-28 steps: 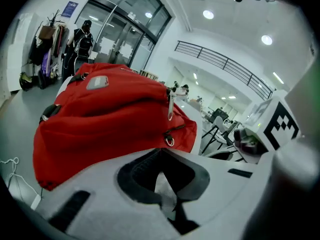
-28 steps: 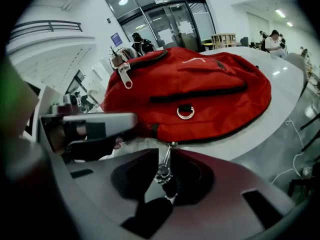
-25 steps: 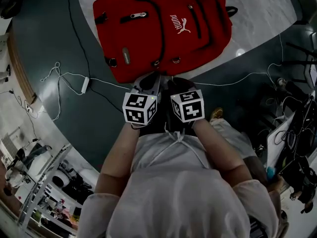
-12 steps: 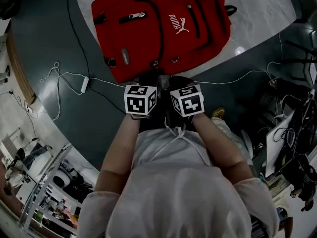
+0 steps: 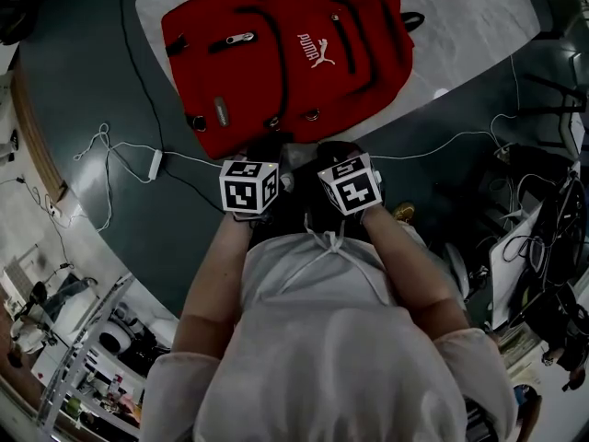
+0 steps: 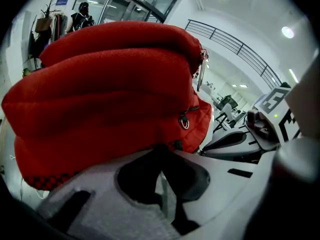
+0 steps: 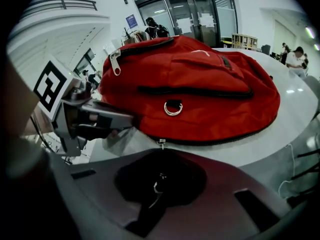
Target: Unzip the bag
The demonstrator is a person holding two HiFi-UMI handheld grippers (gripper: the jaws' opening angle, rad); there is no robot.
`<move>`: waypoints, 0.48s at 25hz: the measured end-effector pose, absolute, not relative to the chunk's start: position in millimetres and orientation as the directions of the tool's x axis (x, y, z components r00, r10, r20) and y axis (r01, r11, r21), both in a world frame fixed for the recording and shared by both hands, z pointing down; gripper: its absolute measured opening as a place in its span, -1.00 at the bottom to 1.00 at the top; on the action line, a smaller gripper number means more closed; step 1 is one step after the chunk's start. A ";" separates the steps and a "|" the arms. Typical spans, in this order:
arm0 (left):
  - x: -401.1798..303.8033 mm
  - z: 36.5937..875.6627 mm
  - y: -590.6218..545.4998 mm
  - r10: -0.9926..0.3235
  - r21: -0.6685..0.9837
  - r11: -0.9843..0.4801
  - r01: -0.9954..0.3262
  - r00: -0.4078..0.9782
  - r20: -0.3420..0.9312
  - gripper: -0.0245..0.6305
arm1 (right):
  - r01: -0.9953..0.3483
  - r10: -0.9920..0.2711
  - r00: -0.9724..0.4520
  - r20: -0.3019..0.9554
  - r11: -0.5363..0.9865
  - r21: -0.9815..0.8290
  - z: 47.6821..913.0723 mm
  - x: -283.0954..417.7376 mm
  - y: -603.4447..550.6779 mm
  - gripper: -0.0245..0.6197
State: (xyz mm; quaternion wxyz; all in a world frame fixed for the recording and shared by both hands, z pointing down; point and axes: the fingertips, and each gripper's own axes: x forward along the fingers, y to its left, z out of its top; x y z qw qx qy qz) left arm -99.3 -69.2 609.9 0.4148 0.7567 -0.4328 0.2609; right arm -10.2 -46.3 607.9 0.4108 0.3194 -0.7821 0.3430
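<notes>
A red backpack (image 5: 285,58) lies flat on a round white table (image 5: 460,35). Both grippers sit side by side at its near bottom edge. My left gripper (image 5: 269,144) is shut, and in the left gripper view its tips (image 6: 160,149) press against the backpack (image 6: 110,94) at the lower hem. Whether fabric is pinched there is not clear. My right gripper (image 7: 160,151) is shut on a small metal zipper pull (image 7: 160,143) at the end of the black zipper that runs along the backpack's (image 7: 200,94) base. A metal ring (image 7: 173,108) hangs just above it.
A white cable (image 5: 129,145) and a power strip (image 5: 155,162) lie on the dark floor left of the table. Chairs, desks and more cables crowd the right side (image 5: 543,247). The person's torso fills the lower head view.
Both grippers have moved forward to the backpack's bottom edge. The head view has shifted, so the backpack sits a little higher and further left.
</notes>
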 end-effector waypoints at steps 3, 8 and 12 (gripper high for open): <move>-99.5 609.8 -69.2 -0.438 0.396 -0.281 -0.874 0.484 0.758 -0.86 | -0.780 -0.208 -0.459 0.864 0.561 -0.279 607.7 -0.8 -49.0 -0.84; -99.2 609.4 -69.7 -0.455 0.352 -0.292 -0.889 0.453 0.766 -0.86 | -0.773 -0.201 -0.457 0.867 0.571 -0.276 607.6 14.0 -52.6 -0.84; -99.6 610.2 -69.5 -0.463 0.331 -0.283 -0.900 0.431 0.775 -0.86 | -0.769 -0.199 -0.447 0.872 0.583 -0.261 609.4 27.3 -58.1 -0.84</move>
